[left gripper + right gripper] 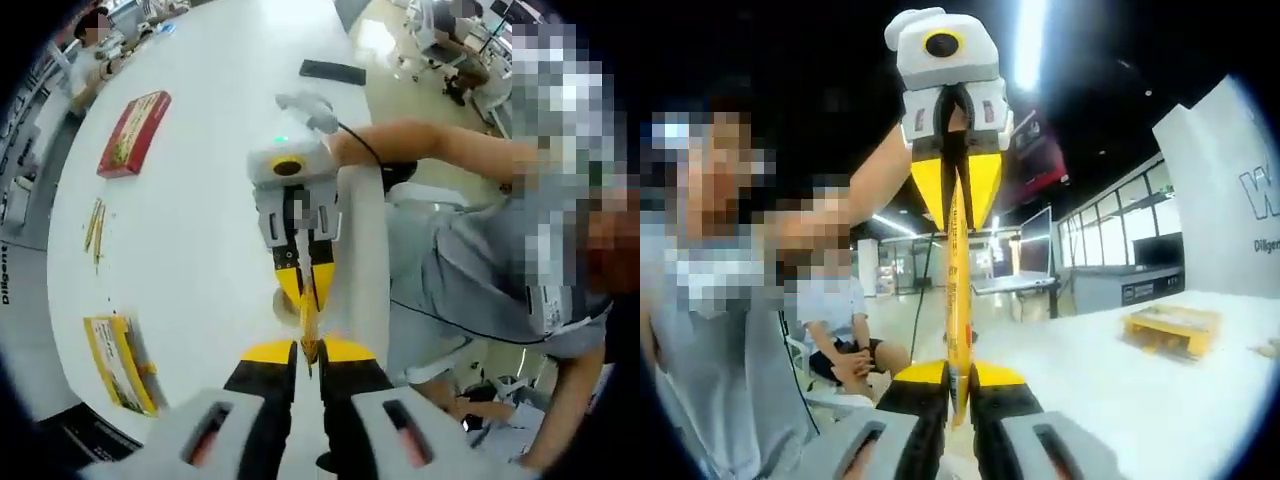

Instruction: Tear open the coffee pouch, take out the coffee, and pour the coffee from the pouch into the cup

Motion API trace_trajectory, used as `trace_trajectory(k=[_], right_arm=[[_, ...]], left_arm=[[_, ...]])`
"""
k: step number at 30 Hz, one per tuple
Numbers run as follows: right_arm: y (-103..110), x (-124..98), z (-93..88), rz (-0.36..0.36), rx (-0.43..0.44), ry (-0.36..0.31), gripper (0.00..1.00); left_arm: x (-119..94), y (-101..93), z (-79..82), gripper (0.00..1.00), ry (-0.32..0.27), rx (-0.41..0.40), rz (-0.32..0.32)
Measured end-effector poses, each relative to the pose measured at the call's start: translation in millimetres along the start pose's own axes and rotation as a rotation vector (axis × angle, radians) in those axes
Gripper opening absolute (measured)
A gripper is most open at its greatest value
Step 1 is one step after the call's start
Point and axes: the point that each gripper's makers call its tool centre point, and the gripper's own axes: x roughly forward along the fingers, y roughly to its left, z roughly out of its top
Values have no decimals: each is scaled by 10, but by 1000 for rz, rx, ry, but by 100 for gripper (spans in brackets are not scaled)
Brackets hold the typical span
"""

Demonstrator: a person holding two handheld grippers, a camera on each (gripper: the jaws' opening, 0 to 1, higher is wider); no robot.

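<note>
From my left gripper [309, 352] I look along 2 yellow-tipped jaws that are pressed together on one end of the coffee pouch [309, 312], a narrow yellow stick held edge-on above the white table [200, 200]. The far end of that stick is pinched by my right gripper [303, 272], which faces me from just beyond with its jaws closed on it as well, so the pouch is stretched between the 2 tools. In the right gripper view the same hold reads the other way: the right gripper [958, 378] clamps the lower end of the coffee pouch [959, 290], which runs straight up the picture to the left gripper [958, 190], whose yellow jaws meet on its top end. I cannot tell whether the pouch is torn yet. Farther out on the table in the left gripper view I see a red box [134, 133] lying flat near the far side, 2 or so loose yellow sticks [95, 228] beside the table edge, a yellow box [118, 362] closer to me, and a dark flat object [333, 71] at the far end. The person [490, 250] holding the rig stands just off the table's edge, in a grey shirt. The right gripper view also catches a yellow box [1172, 328] on the table.
</note>
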Motion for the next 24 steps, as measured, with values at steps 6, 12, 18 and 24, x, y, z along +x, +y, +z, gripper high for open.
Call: trace_trajectory(k=[6, 12, 18, 24], right_arm=[[8, 8, -4, -3, -11, 8, 9], [1, 8, 10, -17, -28, -3, 10], [-22, -116, 177, -31, -41, -99, 26], [20, -197, 269, -22, -28, -153, 32]], left_arm=[[1, 21, 11, 4, -6, -28, -8], [-29, 84, -20, 3, -42, -55, 23], [-64, 100, -108, 2, -199, -106, 20], [102, 63, -249, 2, -402, -98, 25]])
